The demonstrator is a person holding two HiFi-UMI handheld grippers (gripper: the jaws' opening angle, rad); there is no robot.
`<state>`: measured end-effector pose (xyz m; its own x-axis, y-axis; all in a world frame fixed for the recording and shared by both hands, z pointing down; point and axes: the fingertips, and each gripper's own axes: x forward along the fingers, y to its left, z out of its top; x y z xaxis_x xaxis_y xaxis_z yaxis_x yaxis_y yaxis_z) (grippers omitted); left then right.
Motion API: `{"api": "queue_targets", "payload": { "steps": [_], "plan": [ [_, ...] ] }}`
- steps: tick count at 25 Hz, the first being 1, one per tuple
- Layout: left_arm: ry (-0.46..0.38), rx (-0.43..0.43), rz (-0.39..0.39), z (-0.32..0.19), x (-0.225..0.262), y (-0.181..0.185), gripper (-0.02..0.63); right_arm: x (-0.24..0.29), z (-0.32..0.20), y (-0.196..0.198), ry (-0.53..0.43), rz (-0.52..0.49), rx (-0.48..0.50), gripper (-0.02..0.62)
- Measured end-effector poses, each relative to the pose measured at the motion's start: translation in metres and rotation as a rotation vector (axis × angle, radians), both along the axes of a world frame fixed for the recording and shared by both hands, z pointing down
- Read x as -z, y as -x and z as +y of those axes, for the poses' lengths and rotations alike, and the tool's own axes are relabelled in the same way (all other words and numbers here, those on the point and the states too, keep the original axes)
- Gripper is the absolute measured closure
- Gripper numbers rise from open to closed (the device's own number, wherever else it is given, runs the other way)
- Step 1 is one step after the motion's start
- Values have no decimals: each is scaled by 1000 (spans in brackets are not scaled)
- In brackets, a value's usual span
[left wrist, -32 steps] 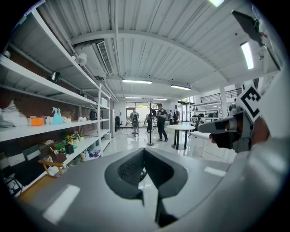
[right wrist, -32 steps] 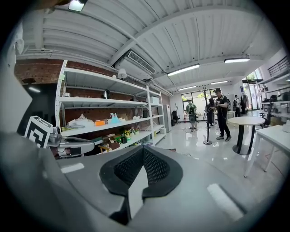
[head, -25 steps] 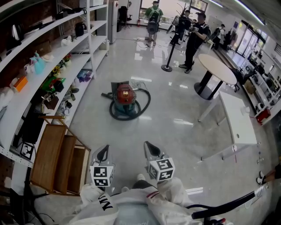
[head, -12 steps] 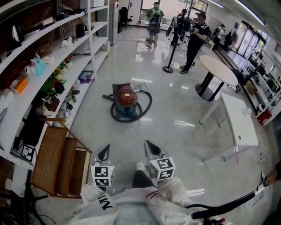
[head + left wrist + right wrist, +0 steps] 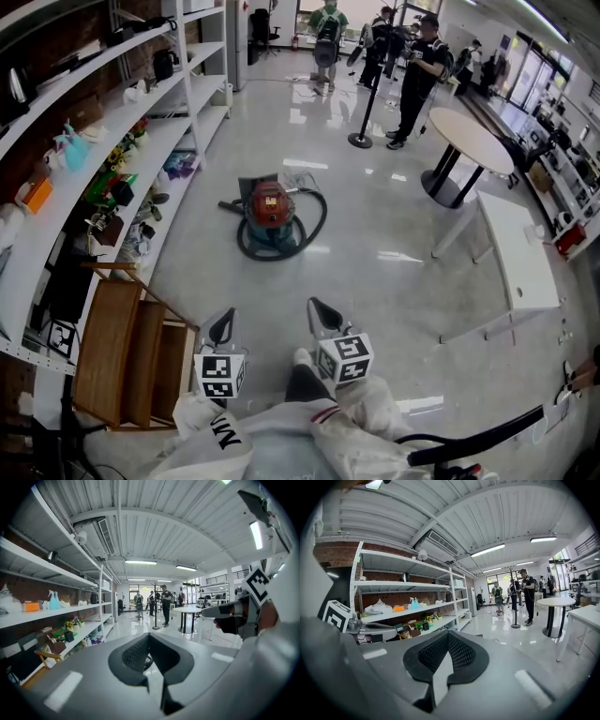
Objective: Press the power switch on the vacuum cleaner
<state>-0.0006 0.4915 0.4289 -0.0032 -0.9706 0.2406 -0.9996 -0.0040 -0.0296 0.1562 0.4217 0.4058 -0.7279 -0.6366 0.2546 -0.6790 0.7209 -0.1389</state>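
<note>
The floor (image 5: pixel 375 281) is a glossy pale grey surface that reflects the ceiling lights. The vacuum cleaner (image 5: pixel 269 214) stands on it in open space, with a red top, a teal body and its dark hose (image 5: pixel 309 223) looped around the base.

Left of the vacuum cleaner, white shelving (image 5: pixel 103 159) runs along a brick wall and carries small items. On the near side of the vacuum cleaner, to its left, stands a wooden stepped frame (image 5: pixel 127 342). To the right of the vacuum cleaner are a round table (image 5: pixel 466 139) and, nearer, a white rectangular table (image 5: pixel 514 251). Beyond the vacuum cleaner, several people (image 5: pixel 412 66) stand at the far end of the room.

Both tongs are held well short of the vacuum cleaner, side by side, above the person's white sleeves (image 5: pixel 356 422). The left gripper (image 5: pixel 225 323) has its jaw tips together with nothing between them. The right gripper (image 5: pixel 322 317) is the same: tips closed, empty.

The power switch cannot be made out on the vacuum cleaner. In the left gripper view only a sliver of the hose shows behind the jaws. A dark curved bar (image 5: pixel 478 439) is cut off at the lower right edge of the head view.
</note>
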Motion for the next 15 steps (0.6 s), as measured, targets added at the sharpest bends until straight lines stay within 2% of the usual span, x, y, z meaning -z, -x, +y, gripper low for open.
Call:
{"api": "queue_targets", "payload": {
  "steps": [15],
  "plan": [
    [67, -9, -7, -74, -11, 3, 606, -22, -71, 15, 83, -5, 23, 595]
  ]
}}
